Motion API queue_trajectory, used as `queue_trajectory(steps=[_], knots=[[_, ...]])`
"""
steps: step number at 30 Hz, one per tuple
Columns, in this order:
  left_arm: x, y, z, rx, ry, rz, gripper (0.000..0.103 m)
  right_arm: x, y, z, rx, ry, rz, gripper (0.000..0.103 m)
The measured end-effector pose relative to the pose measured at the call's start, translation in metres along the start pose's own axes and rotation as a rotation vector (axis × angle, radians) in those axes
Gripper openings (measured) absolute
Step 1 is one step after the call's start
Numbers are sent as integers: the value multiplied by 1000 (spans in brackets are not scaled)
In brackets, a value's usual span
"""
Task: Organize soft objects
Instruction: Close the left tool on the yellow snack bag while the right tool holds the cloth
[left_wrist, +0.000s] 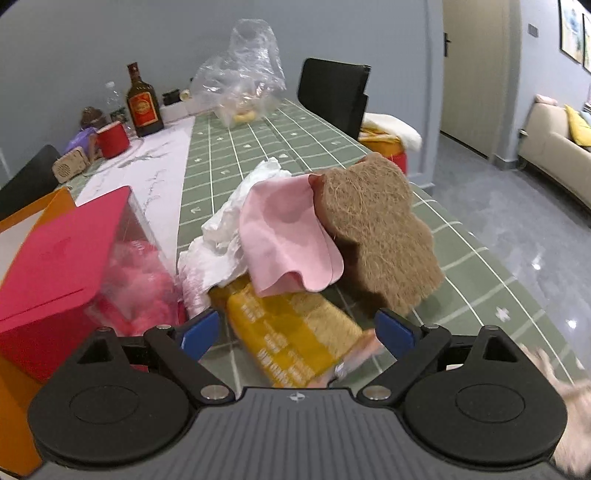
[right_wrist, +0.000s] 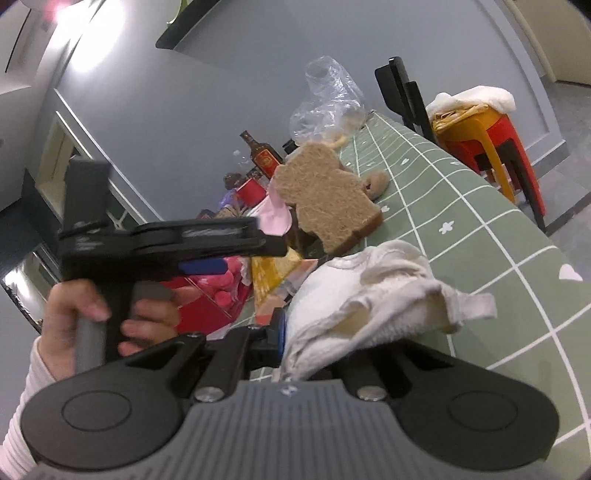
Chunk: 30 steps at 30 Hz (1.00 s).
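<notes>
Looking down my left gripper (left_wrist: 295, 332), I see its jaws spread wide with nothing between them, hanging over a yellow packet (left_wrist: 291, 332) that lies flat on the green bench (left_wrist: 236, 147). Just past the packet sits a little heap of soft things: a pink cloth (left_wrist: 288, 236) draped on top, a crumpled white cloth (left_wrist: 229, 225) to its left, and a brown scrubby pad (left_wrist: 376, 232) shaped like a bear leaning up against the right side of the pink one. A red box (left_wrist: 55, 266) with a clear wall stands to the left of the heap, and something pink and fluffy (left_wrist: 144, 280) is inside it. Far down the bench I see a clear plastic bag (left_wrist: 243, 74), a dark bottle with a red label (left_wrist: 142, 103) and a red cup (left_wrist: 112, 138). My right gripper (right_wrist: 286, 343) has its jaws clenched tight on a white towel (right_wrist: 373, 302), which bunches up in front of the camera above the bench. From that side I also see a hand (right_wrist: 99, 321) wrapped around the grey handle of the left gripper, with a white ribbed sleeve (right_wrist: 22, 398) at the wrist. An orange and red stool (right_wrist: 495, 136) with a white cloth on top stands beside the bench, next to a black chair (right_wrist: 402, 92).
</notes>
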<state>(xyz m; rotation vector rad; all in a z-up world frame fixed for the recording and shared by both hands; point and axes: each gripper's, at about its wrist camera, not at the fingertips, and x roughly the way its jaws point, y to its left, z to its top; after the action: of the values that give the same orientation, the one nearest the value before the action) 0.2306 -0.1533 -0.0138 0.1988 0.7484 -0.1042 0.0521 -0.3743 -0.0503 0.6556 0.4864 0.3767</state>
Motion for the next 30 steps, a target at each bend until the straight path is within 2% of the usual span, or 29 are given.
queue_trajectory(steps=[4,8,15,22,24,26,29,30], knots=[[14,-7,2,-21,-15,99,103,-1,1,0,-5,4,19,6],[25,-7,3,-63,-6,146,103,0,2,0,-17,10,21,6],[44,-3,-3,-163,78,122,103,2,4,-1,-31,20,21,7],[49,5,-5,-237,77,77,103,1,3,-1,-29,23,22,8],[47,6,-6,-248,68,75,93,1,3,-1,-31,23,20,8],[41,7,-8,-234,61,72,75,1,3,-1,-29,24,19,8],[33,7,-12,-178,58,46,60,1,3,-1,-25,25,15,8],[30,8,-13,-162,62,39,60,1,2,-1,-24,26,14,8]])
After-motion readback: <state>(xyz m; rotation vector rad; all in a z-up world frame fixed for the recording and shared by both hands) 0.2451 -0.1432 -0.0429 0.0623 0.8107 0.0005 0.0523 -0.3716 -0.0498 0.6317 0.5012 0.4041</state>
